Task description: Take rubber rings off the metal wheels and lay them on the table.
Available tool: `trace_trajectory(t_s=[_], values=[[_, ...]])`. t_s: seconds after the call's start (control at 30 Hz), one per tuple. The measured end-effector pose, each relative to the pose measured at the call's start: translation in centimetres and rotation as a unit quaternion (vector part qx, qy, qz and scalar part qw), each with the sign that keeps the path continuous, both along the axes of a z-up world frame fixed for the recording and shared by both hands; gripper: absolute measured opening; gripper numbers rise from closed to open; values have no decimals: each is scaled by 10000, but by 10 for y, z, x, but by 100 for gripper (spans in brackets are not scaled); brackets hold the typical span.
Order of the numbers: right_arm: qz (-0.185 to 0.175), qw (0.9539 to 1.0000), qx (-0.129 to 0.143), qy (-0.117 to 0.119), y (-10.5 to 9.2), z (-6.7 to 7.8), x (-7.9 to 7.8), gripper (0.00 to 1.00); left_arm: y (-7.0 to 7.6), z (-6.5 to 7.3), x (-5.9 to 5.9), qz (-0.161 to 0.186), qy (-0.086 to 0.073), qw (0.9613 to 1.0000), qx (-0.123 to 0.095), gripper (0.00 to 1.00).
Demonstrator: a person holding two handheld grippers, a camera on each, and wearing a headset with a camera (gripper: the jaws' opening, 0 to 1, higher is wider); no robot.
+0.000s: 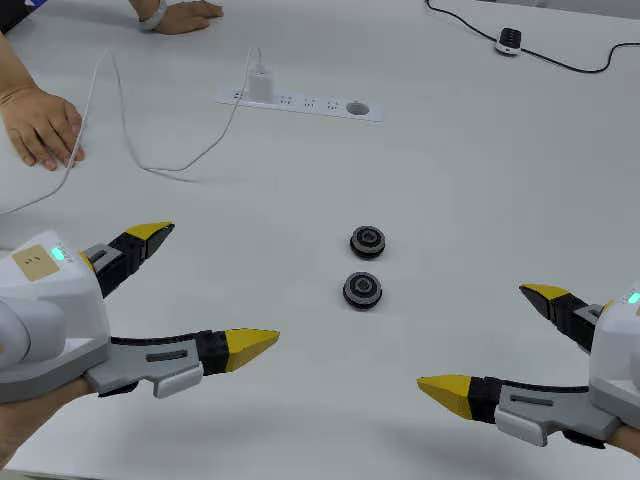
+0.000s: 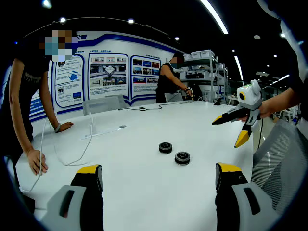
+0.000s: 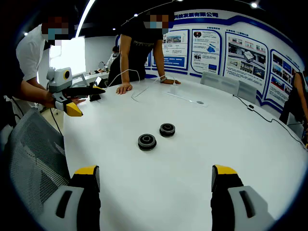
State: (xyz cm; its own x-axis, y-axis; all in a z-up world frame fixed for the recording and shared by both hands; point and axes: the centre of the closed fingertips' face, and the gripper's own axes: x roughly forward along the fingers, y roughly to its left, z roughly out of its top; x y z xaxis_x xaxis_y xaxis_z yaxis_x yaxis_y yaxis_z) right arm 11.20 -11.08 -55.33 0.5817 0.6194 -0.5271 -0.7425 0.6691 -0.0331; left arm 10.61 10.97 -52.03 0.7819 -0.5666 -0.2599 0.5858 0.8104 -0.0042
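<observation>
Head view puts the two metal wheels [image 1: 368,241] side by side mid-counter [image 1: 450,170], rubber rings [image 1: 346,292] on them, well apart from both tools. Left gripper [image 1: 222,283] and right gripper [image 1: 472,336] hover with fingers [image 1: 245,343] spread wide, probably ready to close in from either side

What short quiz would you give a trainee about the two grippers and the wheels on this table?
1. True or false: the left gripper is shut on the nearer small round metal wheel with a black rubber ring.
2. Choose one: how many such wheels lie on the white table? A one; B two; C four.
3. Fill in: the right gripper is ___ and holds nothing.
Key: 1 false, it is open and apart from the wheel. 2 B, counting the farther wheel. 3 open.
</observation>
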Motion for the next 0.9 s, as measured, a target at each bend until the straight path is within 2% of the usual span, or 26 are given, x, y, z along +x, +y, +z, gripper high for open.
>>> trace_trajectory(t_s=[0.6, 0.9], values=[[11, 10000, -2, -9, -1, 1, 1, 97, -3, -3, -2, -70, 59, 9999, 85, 100], [-7, 10000, 40, 41, 0, -1, -2, 97, -2, -2, 2, -63, 70, 9999, 67, 100]])
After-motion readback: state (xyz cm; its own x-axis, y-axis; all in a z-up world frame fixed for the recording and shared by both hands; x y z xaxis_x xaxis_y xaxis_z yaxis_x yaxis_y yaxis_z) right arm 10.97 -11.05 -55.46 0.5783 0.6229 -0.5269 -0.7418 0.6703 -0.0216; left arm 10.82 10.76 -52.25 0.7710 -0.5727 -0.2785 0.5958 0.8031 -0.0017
